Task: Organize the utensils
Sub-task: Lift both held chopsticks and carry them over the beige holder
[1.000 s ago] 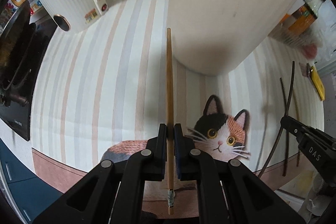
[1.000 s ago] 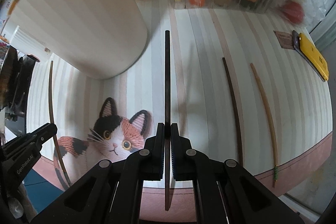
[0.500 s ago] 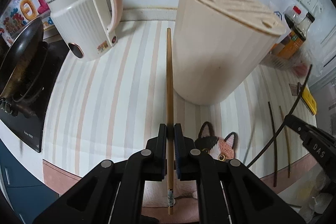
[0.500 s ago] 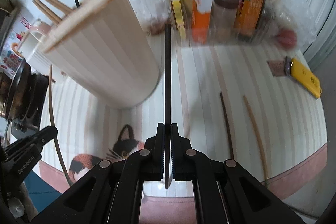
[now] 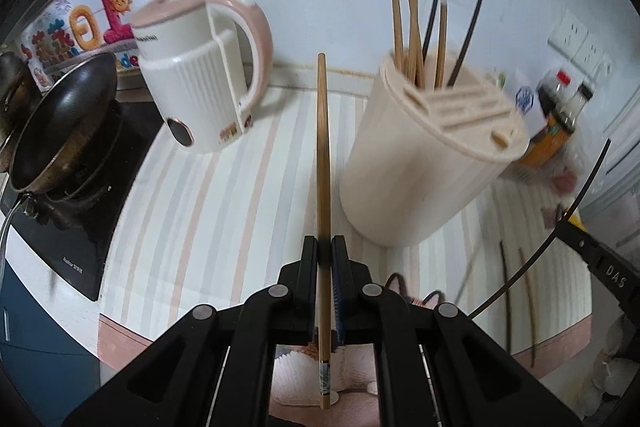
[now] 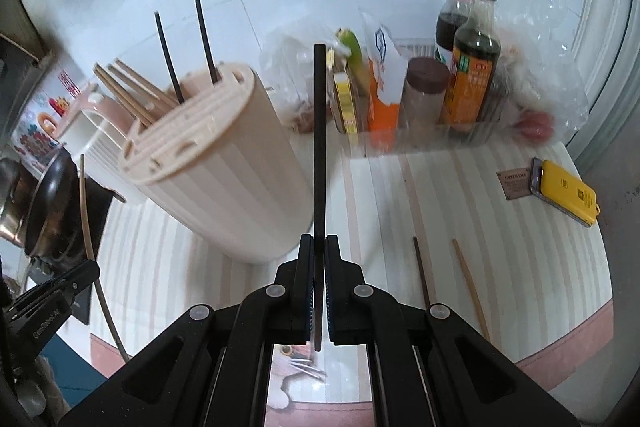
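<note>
My left gripper [image 5: 324, 247] is shut on a wooden chopstick [image 5: 322, 155] that points straight ahead, left of the beige utensil holder [image 5: 424, 167]. My right gripper [image 6: 319, 247] is shut on a black chopstick [image 6: 319, 147], right of the same holder [image 6: 224, 187]. Both grippers hang above the striped counter, below the holder's slotted lid. Several wooden and black chopsticks stand in the holder's slots [image 6: 160, 95]. A dark chopstick [image 6: 422, 275] and a wooden one [image 6: 470, 283] lie on the counter at the right.
A white and pink kettle [image 5: 204, 83] and a black pan [image 5: 60, 123] on a stove stand at the left. Sauce bottles [image 6: 474, 63], boxes and bags crowd the back right. A yellow phone [image 6: 568, 193] lies near the right edge. A cat picture shows on the mat.
Both grippers have risen with their chopsticks and tilted up, so the holder's top and the wall now show. The cat picture has slid down out of most of the view.
</note>
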A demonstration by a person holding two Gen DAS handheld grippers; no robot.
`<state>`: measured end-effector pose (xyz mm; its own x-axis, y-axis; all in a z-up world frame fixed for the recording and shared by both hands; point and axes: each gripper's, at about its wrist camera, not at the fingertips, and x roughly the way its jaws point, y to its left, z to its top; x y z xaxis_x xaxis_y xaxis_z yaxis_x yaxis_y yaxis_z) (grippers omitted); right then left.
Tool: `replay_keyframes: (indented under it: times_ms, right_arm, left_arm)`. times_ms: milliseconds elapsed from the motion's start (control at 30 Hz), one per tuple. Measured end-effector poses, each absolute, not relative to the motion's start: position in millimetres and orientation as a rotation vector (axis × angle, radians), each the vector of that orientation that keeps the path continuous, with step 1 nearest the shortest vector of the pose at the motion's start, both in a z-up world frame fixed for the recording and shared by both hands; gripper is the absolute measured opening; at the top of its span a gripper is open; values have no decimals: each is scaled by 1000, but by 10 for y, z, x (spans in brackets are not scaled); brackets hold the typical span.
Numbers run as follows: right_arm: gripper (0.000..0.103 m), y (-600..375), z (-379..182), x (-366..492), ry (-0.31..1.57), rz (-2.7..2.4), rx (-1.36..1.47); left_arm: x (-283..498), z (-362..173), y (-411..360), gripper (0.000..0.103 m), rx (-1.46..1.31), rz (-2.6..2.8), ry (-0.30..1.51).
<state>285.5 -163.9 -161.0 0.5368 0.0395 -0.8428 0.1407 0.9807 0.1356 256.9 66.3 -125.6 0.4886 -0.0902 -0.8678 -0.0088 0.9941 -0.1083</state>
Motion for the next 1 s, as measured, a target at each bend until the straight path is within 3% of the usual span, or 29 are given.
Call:
replay_keyframes:
  times_ms: [533, 1000]
  right_arm:
    - [5, -1515, -1062, 2869, 925, 11, 201]
    - [5, -1575, -77, 3127, 762, 70, 210]
  left_arm:
    - [2591, -537, 690, 4, -157, -81, 932]
    - [2947, 367, 555, 4, -269, -206, 775]
